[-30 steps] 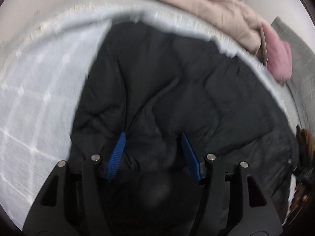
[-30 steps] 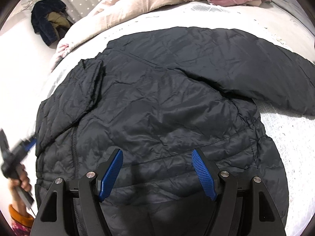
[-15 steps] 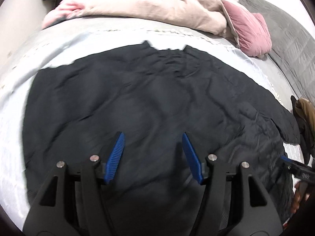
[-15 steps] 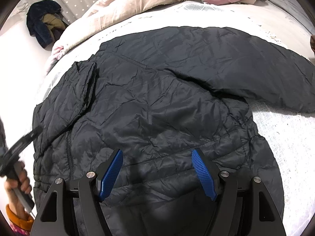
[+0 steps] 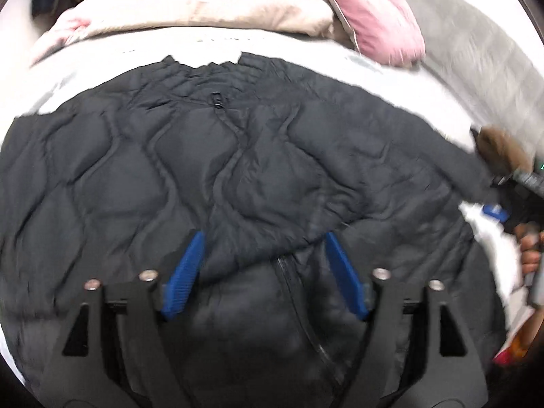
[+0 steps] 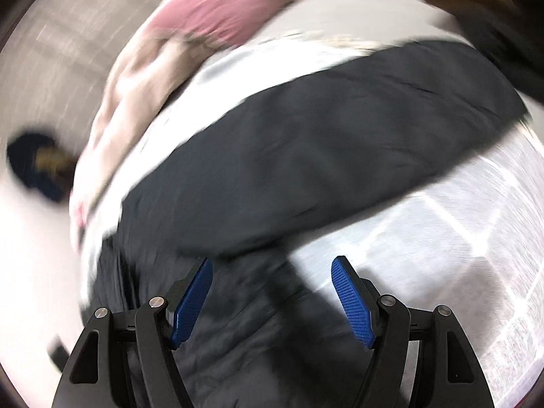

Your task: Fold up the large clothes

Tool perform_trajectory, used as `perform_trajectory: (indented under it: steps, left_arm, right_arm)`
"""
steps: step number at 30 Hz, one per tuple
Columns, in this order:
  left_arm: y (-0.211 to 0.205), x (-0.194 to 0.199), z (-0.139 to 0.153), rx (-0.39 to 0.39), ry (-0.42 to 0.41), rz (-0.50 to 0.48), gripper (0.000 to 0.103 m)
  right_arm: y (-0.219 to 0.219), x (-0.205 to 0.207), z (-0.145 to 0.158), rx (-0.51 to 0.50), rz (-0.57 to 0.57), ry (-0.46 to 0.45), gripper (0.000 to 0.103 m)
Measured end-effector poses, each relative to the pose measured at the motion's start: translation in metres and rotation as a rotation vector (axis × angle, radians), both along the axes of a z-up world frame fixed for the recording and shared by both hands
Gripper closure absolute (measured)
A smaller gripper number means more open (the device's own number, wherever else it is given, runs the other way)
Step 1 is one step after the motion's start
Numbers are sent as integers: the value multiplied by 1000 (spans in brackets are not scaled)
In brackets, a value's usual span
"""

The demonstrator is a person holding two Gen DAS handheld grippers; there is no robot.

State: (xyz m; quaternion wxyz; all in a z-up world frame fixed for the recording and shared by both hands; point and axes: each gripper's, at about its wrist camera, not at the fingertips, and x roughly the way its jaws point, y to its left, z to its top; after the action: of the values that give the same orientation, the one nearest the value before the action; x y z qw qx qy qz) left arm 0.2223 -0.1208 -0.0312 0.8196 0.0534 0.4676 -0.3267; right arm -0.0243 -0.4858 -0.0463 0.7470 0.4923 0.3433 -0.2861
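Left gripper (image 5: pixel 263 265): blue-padded jaws opening, nothing pinched; they hang over the black quilted puffer jacket (image 5: pixel 238 176). Right gripper (image 6: pixel 272 292): jaws wide, nothing between the pads, poised over the jacket's edge.

Jacket: matte black, wavy quilting, creased, lying flat on the pale checked bed sheet (image 6: pixel 425 238). In the left wrist view the collar (image 5: pixel 207 71) points away from the gripper; the zip (image 5: pixel 295 292) runs toward it, so the long axis runs collar to hem. One sleeve (image 6: pixel 340 142) stretches out sideways over the sheet.

No legible label or writing; right wrist view is badly blurred.

Beyond the collar: beige rumpled duvet (image 5: pixel 210 10), pink pillow (image 5: pixel 380 30).
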Motion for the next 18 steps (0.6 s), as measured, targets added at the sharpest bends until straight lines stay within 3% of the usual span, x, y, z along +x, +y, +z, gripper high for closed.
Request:
perform_trajectory:
  steps: [6, 10, 13, 18]
  left_arm:
    - [53, -6, 19, -104, 64, 125, 19]
    - [98, -11, 21, -136, 87, 222, 16]
    - [126, -14, 18, -120, 81, 311, 14]
    - [168, -7, -2, -175, 91, 457, 6]
  right_arm:
    - [-59, -48, -28, 60, -262, -2, 30]
    - [-77, -58, -40, 85, -285, -102, 30]
    - [-84, -58, -41, 68, -275, -136, 30]
    - [-93, -64, -47, 42, -284, -192, 31]
